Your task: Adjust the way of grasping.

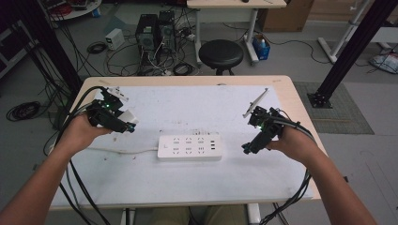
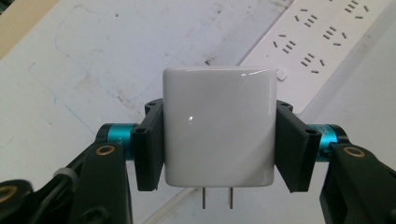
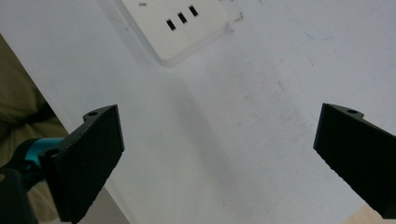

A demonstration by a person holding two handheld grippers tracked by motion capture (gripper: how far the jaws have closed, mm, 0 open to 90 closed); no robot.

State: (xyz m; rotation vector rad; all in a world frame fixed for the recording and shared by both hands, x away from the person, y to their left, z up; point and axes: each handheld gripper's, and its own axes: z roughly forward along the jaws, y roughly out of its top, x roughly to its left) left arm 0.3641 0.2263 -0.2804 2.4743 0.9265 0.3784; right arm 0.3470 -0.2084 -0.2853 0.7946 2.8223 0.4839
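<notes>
Your left gripper [image 2: 217, 135] clamps the charger [image 2: 218, 127] (prongs [image 2: 217, 198] free); aim them at the strip [image 1: 189, 147] at 4 o'clock, right gripper [image 3: 219, 158] gaping.

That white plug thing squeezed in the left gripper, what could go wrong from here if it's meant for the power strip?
1. The white charger is held by its smooth, glossy sides in the left gripper, so it might slip or twist when pushed.
2. Its two prongs must line up with small slots on the power strip; a tilt could make them miss.
3. The strip lies loose on the table, and the right gripper is open beside it, so it could slide.
</notes>
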